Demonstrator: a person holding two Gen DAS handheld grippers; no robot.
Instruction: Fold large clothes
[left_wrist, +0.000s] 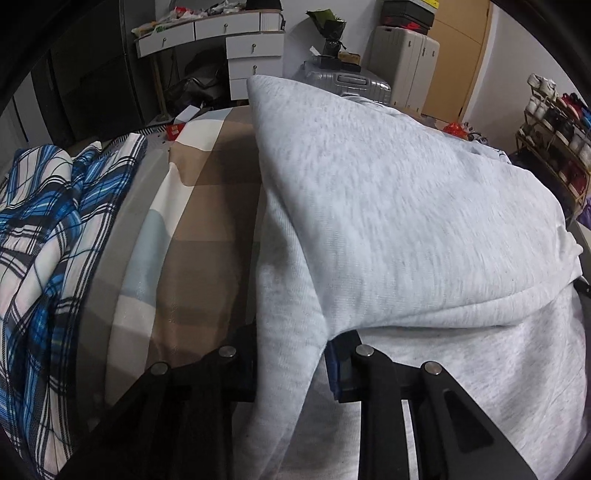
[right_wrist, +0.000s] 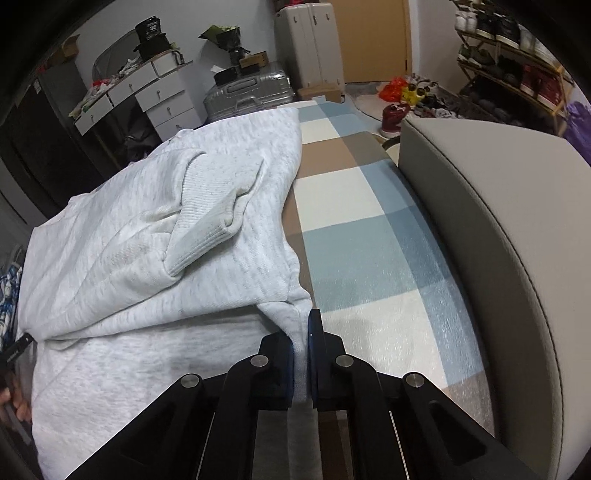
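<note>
One sweatshirt, two clamping tongs

Dim indoor light, soft shadows, slight motion blur, dark fisheye corners

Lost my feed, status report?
Left gripper, right gripper shut on light grey knit sweatshirt. Half folded. Blue plaid shirt clear.

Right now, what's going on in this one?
A person with a gripper in each hand is folding a light grey sweatshirt on a checked bedsheet. The left gripper is clamped on a bunched fold at the sweatshirt's near edge; the right gripper is pinched shut on its near corner. A sleeve is already folded across the top.
</note>
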